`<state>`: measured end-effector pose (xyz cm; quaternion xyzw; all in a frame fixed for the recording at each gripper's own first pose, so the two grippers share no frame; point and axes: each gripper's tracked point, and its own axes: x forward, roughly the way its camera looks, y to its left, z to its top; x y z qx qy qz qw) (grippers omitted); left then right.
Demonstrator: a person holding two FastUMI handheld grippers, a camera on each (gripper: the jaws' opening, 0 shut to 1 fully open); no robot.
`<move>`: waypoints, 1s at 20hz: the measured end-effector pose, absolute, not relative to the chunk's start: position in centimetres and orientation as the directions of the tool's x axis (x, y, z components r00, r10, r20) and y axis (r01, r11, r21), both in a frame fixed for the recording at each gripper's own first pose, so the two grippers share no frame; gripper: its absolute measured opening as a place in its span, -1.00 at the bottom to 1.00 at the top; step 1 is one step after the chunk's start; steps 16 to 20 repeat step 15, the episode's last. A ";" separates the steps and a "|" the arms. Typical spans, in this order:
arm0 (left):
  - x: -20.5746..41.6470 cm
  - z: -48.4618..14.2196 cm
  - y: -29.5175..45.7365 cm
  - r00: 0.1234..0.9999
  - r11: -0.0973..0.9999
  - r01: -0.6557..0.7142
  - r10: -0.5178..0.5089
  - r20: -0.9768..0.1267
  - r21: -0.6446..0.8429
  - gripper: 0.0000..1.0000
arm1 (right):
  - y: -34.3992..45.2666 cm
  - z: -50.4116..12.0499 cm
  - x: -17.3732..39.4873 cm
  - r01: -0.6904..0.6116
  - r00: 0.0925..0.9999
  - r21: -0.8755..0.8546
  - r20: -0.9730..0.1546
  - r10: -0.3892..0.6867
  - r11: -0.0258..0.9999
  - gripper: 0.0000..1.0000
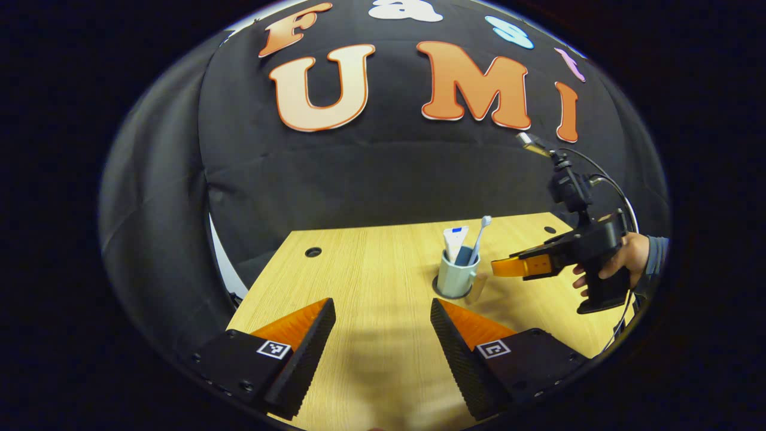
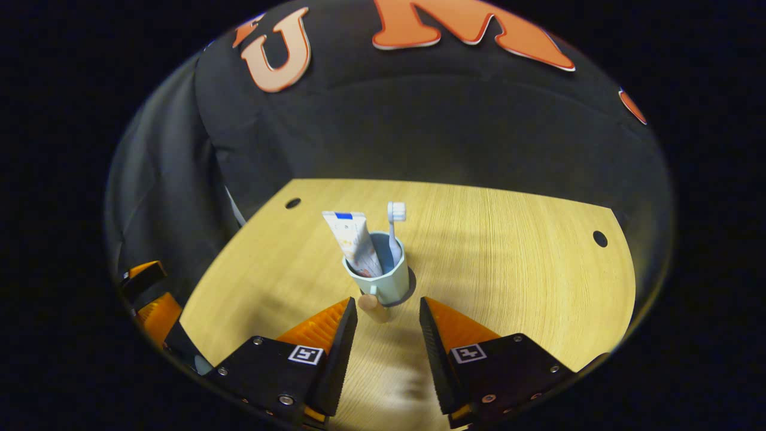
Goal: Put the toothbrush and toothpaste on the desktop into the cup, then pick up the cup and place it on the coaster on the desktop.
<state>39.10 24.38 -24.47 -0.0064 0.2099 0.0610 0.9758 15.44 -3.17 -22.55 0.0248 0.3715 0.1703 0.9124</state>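
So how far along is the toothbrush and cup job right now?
It looks finished. The toothbrush and toothpaste stand in the cup, which sits on the dark coaster on the desktop. The right gripper is open just short of the cup's handle, and the left gripper is open and empty. Nothing looks left to do.

wood-grain desktop point(image 2: 508, 251), glossy cup point(image 2: 383, 281) – smooth

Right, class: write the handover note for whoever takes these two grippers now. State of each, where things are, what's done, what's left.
Left gripper: open, empty, over bare desktop.
Right gripper: open, empty, just short of the cup's handle.
Toothpaste and toothbrush stand in the cup.
The cup sits on the dark coaster.
Done: both items in, cup on the coaster.
Left: apparently nothing; back both grippers away.
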 end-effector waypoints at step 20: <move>38.0 -7.5 13.0 0.998 0.999 -0.052 0.052 0.016 -0.004 0.91 | -14.0 -1.3 7.6 -0.266 0.955 0.010 -0.131 0.265 0.964 0.92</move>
